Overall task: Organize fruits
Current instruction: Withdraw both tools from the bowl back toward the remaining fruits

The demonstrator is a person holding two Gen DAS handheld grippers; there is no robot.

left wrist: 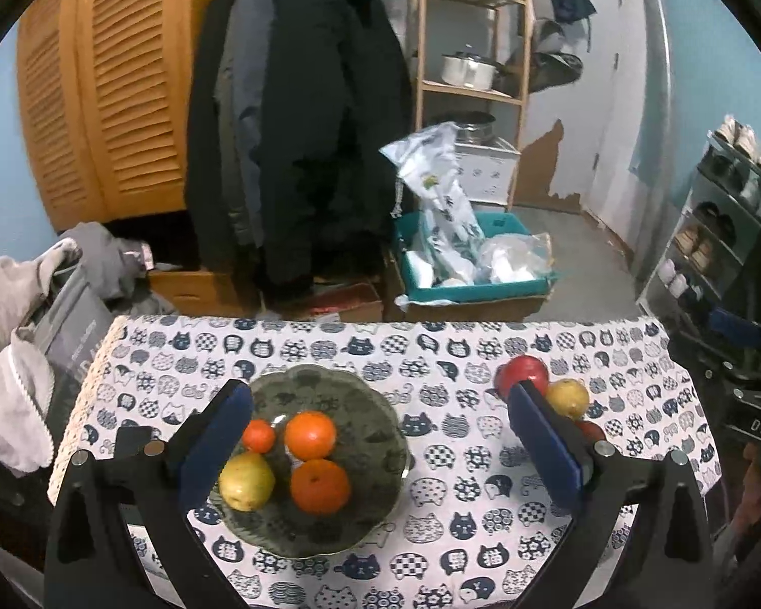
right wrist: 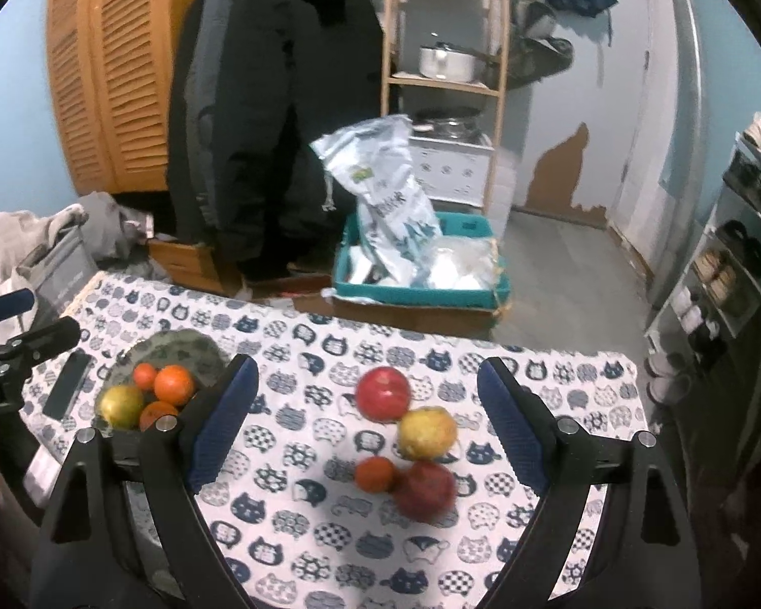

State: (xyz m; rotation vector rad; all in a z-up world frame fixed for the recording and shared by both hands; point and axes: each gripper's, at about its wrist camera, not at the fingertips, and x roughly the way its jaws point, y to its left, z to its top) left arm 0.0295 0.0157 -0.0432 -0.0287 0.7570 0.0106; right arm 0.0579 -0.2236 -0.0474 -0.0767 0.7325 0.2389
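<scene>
A glass plate (left wrist: 375, 406) (right wrist: 198, 350) on the cat-print tablecloth holds a yellow pear (left wrist: 246, 481) (right wrist: 120, 406) and three oranges (left wrist: 310, 435) (right wrist: 173, 384). My left gripper (left wrist: 380, 396) hovers above the plate, open wide and empty. To the right on the cloth lie a red apple (right wrist: 383, 394) (left wrist: 522, 371), a yellow pear (right wrist: 427, 432) (left wrist: 568, 398), a small orange (right wrist: 375, 474) and a dark red fruit (right wrist: 426, 491). My right gripper (right wrist: 368, 380) is open, empty, and raised above this loose group.
A dark phone (right wrist: 67, 391) lies on the cloth left of the plate. Beyond the table's far edge stand a black coat (left wrist: 299, 116), a teal bin of bags (left wrist: 472, 264), a wooden shelf (left wrist: 474, 51) and a shoe rack (left wrist: 720, 213). Grey clothes (left wrist: 15, 355) pile at left.
</scene>
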